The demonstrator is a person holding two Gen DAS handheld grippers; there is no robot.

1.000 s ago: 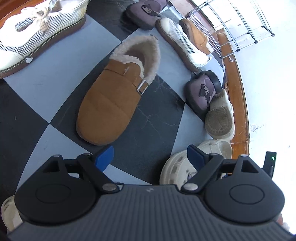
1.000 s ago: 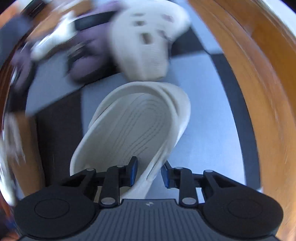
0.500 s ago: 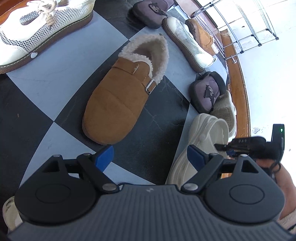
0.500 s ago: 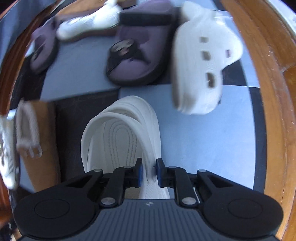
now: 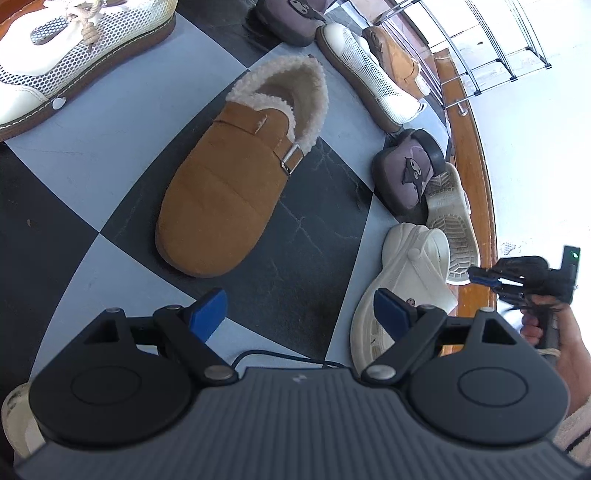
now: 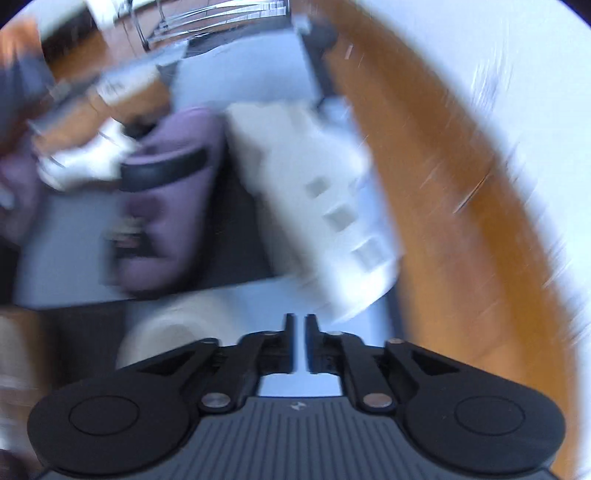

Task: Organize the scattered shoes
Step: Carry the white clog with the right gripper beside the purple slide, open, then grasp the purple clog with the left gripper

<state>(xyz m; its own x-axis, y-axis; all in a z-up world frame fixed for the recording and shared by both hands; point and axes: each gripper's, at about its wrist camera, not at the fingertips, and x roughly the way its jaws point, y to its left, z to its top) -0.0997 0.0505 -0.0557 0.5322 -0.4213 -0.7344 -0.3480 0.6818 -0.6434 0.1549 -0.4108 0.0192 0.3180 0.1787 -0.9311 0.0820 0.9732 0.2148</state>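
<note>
While the left gripper (image 5: 299, 308) hangs over the checkered floor (image 5: 110, 162) with its blue-padded fingers (image 5: 207, 314) spread wide and nothing between them, a cream clog (image 5: 399, 280) lies just ahead of its right finger, on its side. Off to that gripper's right, the right gripper (image 5: 480, 275) shows in a hand (image 5: 554, 332), apart from the clog's heel. In its own blurred view, the right gripper (image 6: 300, 332) has its fingers drawn almost together with only a thin slit between them, and nothing is held there. Just beyond the cream clog lies its mate (image 5: 452, 229), sole up, leaning against a purple slipper (image 5: 406, 173) with a dark cartoon patch. Directly ahead of the left gripper's open gap sits a tan fleece-lined shoe (image 5: 225, 192), toe toward the gripper, buckle on its right side. Farther out, to the left, rests a white mesh lace-up shoe (image 5: 74, 55). Farthest ahead are a second purple slipper (image 5: 288, 18), a second white mesh shoe (image 5: 373, 77) and a second tan shoe (image 5: 395, 59), close beside a wire shoe rack (image 5: 491, 40) along the wooden border (image 5: 469, 147).
</note>
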